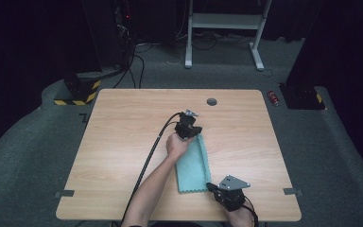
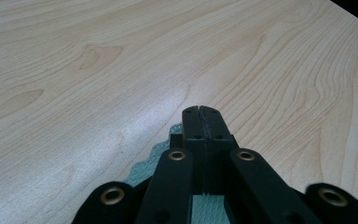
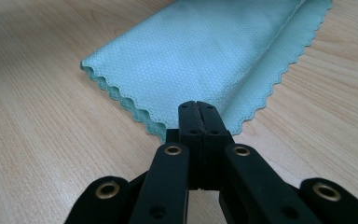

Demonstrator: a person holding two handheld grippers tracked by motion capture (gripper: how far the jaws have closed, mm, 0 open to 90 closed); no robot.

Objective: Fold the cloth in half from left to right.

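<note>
A: How far along does the folding look?

B: The teal cloth lies on the wooden table as a long narrow strip, layers stacked, scalloped edges lined up. So at least one fold looks done. Judging by its shape, a fold end to end is probably what is left.

A: Where is each gripper?

B: The left gripper sits at the far end of the cloth, the right gripper at the near right corner, by the table's front edge.

A: Are they gripping it?

B: In the left gripper view the jaws stand closed together, with the cloth's wavy edge peeking out beneath them; they seem to pinch the far end. In the right gripper view the jaws are also pressed together right at the cloth's corner; whether fabric is caught between the tips cannot be told for sure.

A: And the arms?

B: The left forearm reaches diagonally forward from the bottom edge, hand wrapped around the gripper body, cable trailing back. The right hand stays low and close to the person, gripper pointing left toward the cloth.
</note>
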